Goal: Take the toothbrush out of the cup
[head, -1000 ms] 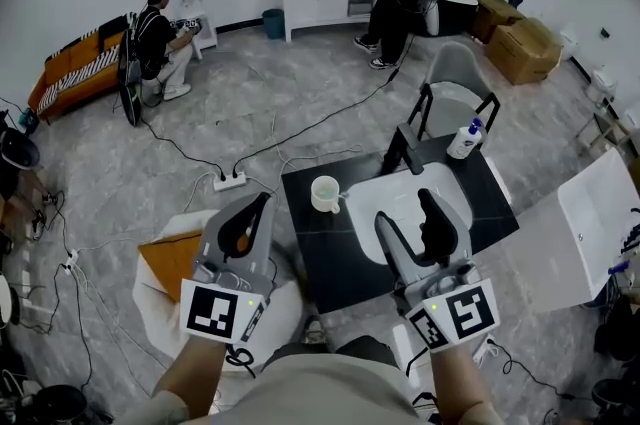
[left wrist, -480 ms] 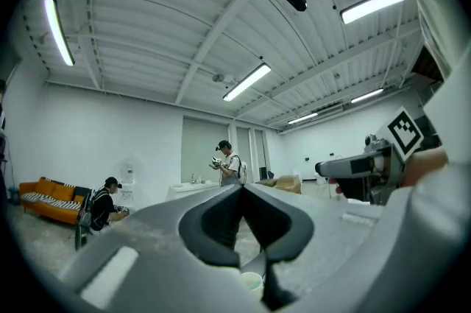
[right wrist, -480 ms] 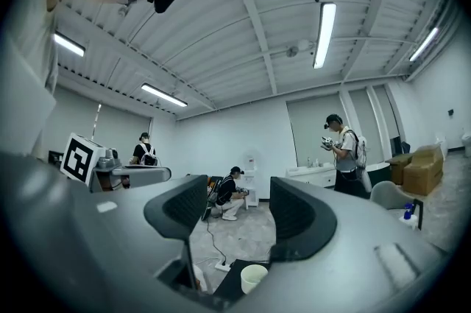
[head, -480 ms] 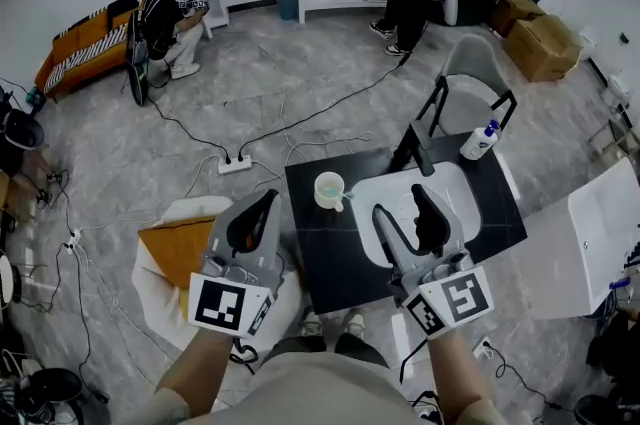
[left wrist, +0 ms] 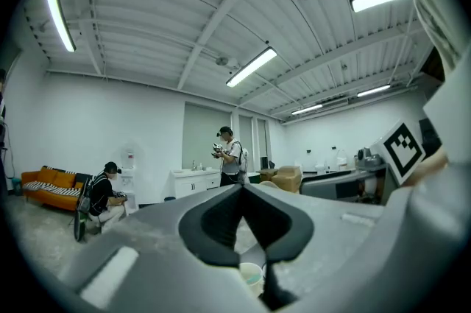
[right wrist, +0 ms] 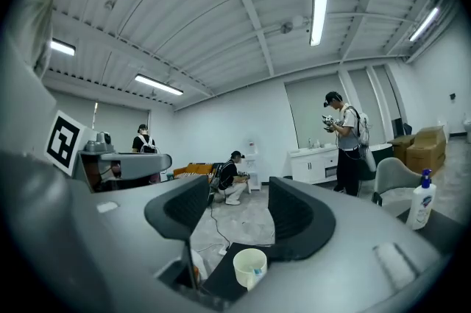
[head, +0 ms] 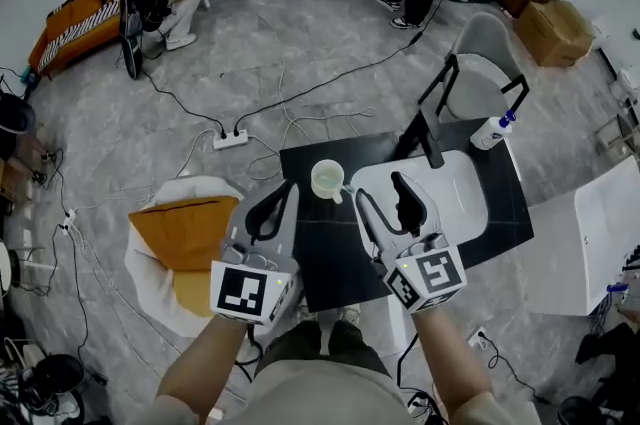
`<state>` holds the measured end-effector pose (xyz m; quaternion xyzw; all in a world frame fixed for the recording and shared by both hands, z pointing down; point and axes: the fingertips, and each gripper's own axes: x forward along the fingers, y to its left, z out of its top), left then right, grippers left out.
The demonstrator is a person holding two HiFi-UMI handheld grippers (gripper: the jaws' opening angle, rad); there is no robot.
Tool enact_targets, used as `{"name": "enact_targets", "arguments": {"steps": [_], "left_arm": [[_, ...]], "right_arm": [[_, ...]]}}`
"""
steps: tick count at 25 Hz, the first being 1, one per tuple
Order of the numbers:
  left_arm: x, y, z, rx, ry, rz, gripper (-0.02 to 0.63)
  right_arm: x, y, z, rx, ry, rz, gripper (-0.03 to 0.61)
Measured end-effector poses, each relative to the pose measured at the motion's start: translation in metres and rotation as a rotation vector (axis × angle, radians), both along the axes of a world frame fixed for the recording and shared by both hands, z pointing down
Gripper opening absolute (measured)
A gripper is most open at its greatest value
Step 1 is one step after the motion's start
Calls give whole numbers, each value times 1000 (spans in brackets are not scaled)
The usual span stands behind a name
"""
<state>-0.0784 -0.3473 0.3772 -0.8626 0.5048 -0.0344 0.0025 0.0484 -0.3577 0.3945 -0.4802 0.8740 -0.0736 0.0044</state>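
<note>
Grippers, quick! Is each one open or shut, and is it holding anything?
Left gripper: shut, holding nothing.
Right gripper: open, jaws closing a little, nothing between them.

We see cup (head: 327, 180) on counter (head: 322, 258), far-left corner, w/ toothbrush (right wrist: 257, 272) in it; basin (head: 460, 203) just right; bottle (head: 492, 132) far-right; chair (head: 482, 83) behind counter.
</note>
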Motion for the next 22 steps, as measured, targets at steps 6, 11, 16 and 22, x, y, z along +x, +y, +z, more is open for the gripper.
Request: {"name": "enact_targets", "arguments": {"steps": [6,11,16,22], "left_arm": [[-3,-31,55,-75,20,-43,2],[2,-48,104,-149,2,-33,2],[7,-64,148,-233,28,-51,2],[0,-77,193,-265,-20,-45,2]], "right_arm": [[-7,-29,66,-93,4,-19,247],[-16,-51,121,-173,-4,-24,245],[-21,-65,177,-244,18,-14,247],[-26,-76,228,-302,34,-10,245]]}}
